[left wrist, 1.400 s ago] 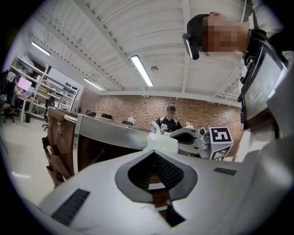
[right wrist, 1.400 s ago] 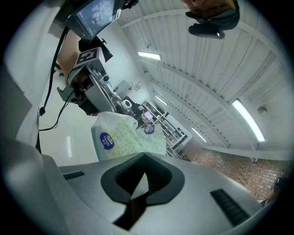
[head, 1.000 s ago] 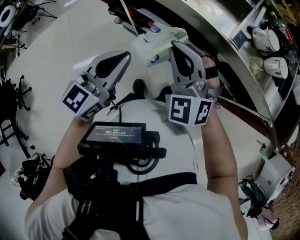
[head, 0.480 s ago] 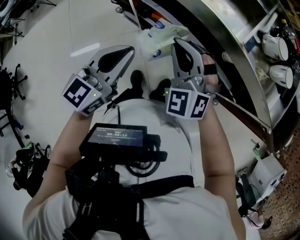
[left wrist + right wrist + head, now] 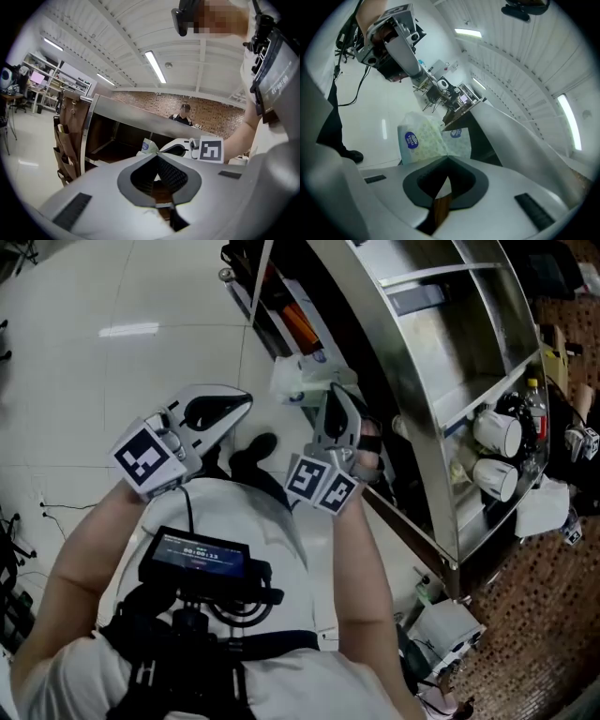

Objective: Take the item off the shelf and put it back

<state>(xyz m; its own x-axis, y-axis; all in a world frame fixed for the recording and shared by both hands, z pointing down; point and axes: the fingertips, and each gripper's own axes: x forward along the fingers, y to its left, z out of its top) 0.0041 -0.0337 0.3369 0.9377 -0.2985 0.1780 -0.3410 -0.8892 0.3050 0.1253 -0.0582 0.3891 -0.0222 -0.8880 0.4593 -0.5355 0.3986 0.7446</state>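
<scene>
Person stands at a steel shelf (image 5: 412, 362), both grippers out in front at about waist level. The right gripper (image 5: 322, 395) has its jaws closed almost fully, pinching the pack (image 5: 300, 379), a soft film-wrapped tissue pack with a blue round logo, by one thin edge. The right gripper view shows the film caught right at the jaw tips while the rest of the pack stands out ahead of them. Gripping the edge makes sense, since the pack is too fat and soft for these jaws to span, whereas the seam gives them something flat to bite. The pack is off the shelf and in the air, over the floor (image 5: 141, 381) and just outside a dark low bay of the shelf. The gripper is tilted down toward it, which probably suits a bay that low. The left gripper (image 5: 246, 401) has its jaws together with nothing between them. It is held off to the side, near the right one but apart from it and not touching the pack, so it is likely just kept clear of the carry. Two white mugs (image 5: 497, 456) sit higher on the shelf, well away and not part of this. The removal looks done, and what remains is returning the pack to the bay. A pack held by one edge may swing or catch on the shelf lip on the way in.
</scene>
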